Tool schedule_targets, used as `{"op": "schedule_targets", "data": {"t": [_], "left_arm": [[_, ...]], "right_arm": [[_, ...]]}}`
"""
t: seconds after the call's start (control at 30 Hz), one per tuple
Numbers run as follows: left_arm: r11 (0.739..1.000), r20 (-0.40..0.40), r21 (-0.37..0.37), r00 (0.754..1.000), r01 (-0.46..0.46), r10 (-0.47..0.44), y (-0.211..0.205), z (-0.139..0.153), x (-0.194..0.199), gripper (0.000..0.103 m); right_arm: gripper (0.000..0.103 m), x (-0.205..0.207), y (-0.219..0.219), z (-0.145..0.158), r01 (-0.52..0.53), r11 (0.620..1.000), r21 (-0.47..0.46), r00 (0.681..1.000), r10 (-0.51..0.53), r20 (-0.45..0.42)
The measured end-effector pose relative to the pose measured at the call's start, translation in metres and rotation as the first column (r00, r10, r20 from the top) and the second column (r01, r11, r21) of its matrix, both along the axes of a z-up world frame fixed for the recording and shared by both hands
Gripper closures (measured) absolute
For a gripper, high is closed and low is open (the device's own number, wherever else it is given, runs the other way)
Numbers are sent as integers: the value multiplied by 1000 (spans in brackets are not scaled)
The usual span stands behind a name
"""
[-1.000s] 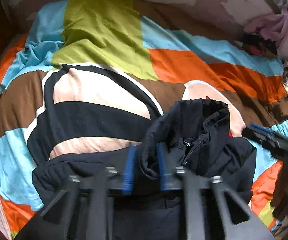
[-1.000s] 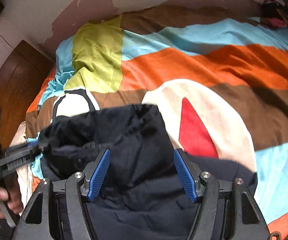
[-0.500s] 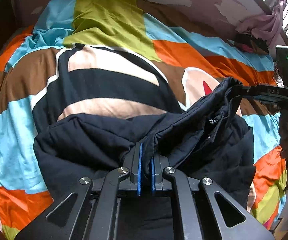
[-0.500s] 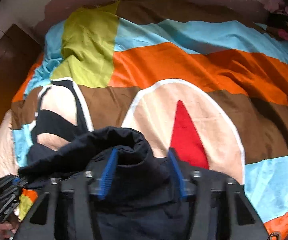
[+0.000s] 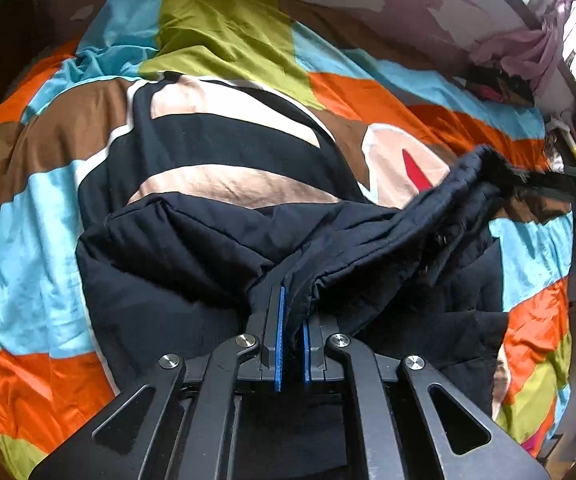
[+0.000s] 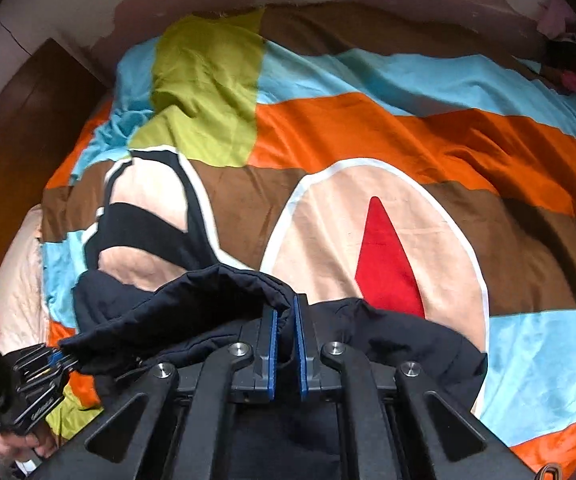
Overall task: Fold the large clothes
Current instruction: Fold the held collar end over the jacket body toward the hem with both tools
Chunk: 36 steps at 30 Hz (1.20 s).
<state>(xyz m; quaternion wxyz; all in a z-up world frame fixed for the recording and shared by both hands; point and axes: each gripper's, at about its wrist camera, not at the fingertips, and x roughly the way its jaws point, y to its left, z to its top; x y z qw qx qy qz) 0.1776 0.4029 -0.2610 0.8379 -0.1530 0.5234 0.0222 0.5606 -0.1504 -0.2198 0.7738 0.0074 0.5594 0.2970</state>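
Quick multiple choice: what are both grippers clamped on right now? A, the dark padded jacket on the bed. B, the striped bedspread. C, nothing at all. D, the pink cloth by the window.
A: the left gripper and the right gripper each have their blue fingers shut on a bunched edge of the dark padded jacket, stretched between them above the bedspread.

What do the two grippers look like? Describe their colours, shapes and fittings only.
Both match. The left gripper and right gripper each have two flat black fingers faced with blue pads, carried on angular black link arms with triangular cut-outs and round silver pivot bolts. Seen side-on from the right wrist, the left gripper shows ribbed black finger backs. No cables or sleeves are visible.
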Motion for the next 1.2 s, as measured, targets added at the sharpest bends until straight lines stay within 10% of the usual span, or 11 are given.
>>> {"op": "schedule_targets", "data": {"t": [0.3, 0.67, 0.97, 1.2], "left_arm": [[999, 139, -37, 990, 2, 3, -8, 2, -62, 98], [984, 56, 177, 997, 37, -48, -45, -84, -73, 98], [998, 104, 4, 993, -58, 57, -26, -46, -102, 89], [998, 108, 28, 992, -63, 60, -30, -23, -108, 89]], "right_arm": [[96, -121, -62, 7, 47, 992, 121, 994, -59, 98], [96, -167, -53, -114, 16, 1000, -25, 999, -15, 49], [96, -178, -54, -113, -25, 999, -32, 996, 28, 87], [96, -182, -55, -121, -36, 999, -39, 995, 40, 95]]}}
